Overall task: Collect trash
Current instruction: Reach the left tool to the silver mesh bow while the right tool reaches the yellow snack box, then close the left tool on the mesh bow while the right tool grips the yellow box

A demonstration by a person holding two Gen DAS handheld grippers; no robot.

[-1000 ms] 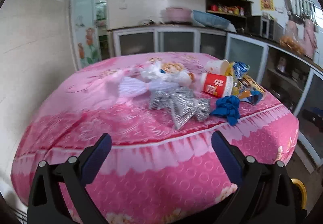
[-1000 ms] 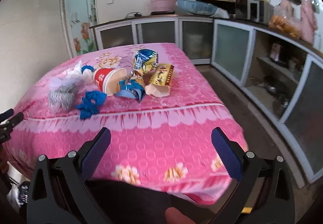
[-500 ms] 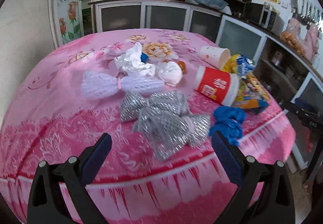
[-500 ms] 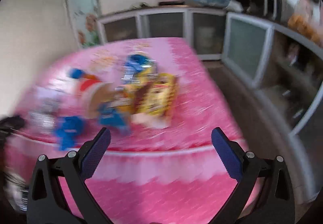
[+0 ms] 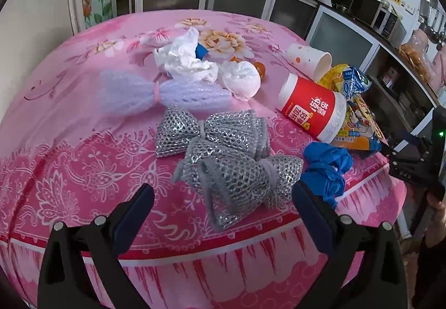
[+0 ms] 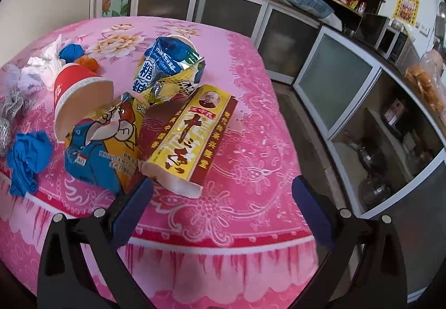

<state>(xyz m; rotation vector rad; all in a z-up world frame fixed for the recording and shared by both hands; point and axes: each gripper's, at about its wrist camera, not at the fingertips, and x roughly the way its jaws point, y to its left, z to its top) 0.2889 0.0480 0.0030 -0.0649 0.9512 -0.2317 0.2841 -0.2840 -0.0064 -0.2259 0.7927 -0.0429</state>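
1. Left gripper (image 5: 223, 198): jaws spread wide and empty, poised above the near edge of the table covered in a pink floral cloth (image 5: 83, 164), with the nearest silver mesh foam sleeve (image 5: 239, 178) lying between the fingertips in view
2. A second silver mesh foam sleeve (image 5: 211, 130) lay touching the first; behind it rested a white foam net tied at the middle (image 5: 159, 93) and crumpled white tissue (image 5: 186, 60)
3. A red-and-white paper cup (image 5: 312, 111) lay on its side, its mouth against the snack wrappers; a white spotted paper cup (image 5: 309, 59) lay tipped behind it, and a crumpled blue glove (image 5: 324, 169) sat near the table edge
4. Right gripper (image 6: 223, 194): jaws likewise wide apart, holding nothing, set low over the table edge
5. Just beyond its left fingertip lay a long yellow-and-red cardboard box (image 6: 192, 136), beside a blue-and-yellow cartoon snack bag (image 6: 108, 144) and a crumpled blue-and-yellow wrapper (image 6: 167, 69)
6. Small orange scraps (image 6: 89, 62) lay farther back; their kind could not be made out
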